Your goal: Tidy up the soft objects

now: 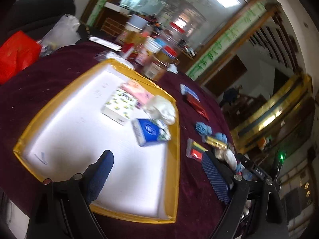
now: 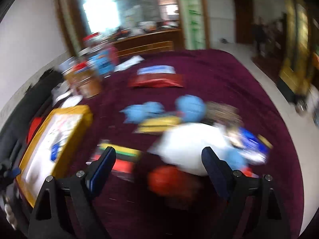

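A yellow-rimmed white tray [image 1: 175, 149] lies on the maroon cloth and holds a patterned tissue pack [image 1: 119, 105], a pink pack [image 1: 137, 93], a white soft bundle [image 1: 162, 109] and a blue tissue pack [image 1: 149, 132]. My left gripper [image 1: 157, 177] is open and empty above the tray's near right corner. My right gripper [image 2: 159, 171] is open and empty over a blurred pile: a white soft bundle [image 2: 189, 145], blue cloths [image 2: 190, 108], a yellow packet [image 2: 157, 124], a striped packet [image 2: 121, 155] and an orange-red item [image 2: 169, 180]. The tray also shows in the right wrist view [image 2: 59, 159].
Red and blue flat packs [image 1: 196, 101] lie further back on the cloth; they also show in the right wrist view [image 2: 157, 78]. Jars and boxes [image 1: 157, 53] crowd the far table edge. A red bag [image 1: 18, 53] and a white bag [image 1: 61, 29] sit at far left.
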The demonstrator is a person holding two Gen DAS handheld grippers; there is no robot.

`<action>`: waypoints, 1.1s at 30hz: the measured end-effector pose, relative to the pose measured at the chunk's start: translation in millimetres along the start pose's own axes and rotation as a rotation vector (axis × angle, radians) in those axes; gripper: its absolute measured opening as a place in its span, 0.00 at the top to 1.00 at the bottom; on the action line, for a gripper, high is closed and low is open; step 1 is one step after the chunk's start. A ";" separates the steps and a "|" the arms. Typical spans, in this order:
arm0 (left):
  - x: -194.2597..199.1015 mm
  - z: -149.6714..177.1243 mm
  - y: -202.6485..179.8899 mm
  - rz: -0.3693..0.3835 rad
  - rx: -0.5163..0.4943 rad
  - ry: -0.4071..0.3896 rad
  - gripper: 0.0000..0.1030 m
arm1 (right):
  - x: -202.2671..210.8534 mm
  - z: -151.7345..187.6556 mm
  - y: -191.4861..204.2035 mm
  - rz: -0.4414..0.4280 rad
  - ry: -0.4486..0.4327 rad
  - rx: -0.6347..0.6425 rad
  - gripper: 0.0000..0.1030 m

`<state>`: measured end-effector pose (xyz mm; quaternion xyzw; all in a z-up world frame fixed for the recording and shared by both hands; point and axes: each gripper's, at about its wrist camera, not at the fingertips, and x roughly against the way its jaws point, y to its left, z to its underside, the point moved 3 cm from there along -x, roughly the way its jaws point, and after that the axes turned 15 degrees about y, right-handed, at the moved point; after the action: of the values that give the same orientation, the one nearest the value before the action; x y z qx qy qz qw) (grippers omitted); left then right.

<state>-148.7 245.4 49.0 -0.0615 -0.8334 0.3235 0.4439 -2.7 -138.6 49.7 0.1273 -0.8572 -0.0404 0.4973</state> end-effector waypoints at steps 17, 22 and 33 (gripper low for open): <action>-58.0 49.6 -100.7 -0.037 -0.263 0.177 0.11 | -4.2 2.2 -106.6 -0.060 -0.028 -0.257 0.16; -69.7 59.1 -115.0 -0.057 -0.296 0.212 0.11 | -26.1 -18.4 -73.4 -0.073 0.039 -0.148 0.16; -81.7 64.4 -118.0 -0.074 -0.304 0.254 0.11 | -53.2 -1.6 9.8 -0.125 0.191 0.193 0.43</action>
<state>-128.2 89.9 36.4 -0.1375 -0.8118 0.1670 0.5424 22.1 -115.4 7.6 0.2309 -0.7964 0.0236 0.5584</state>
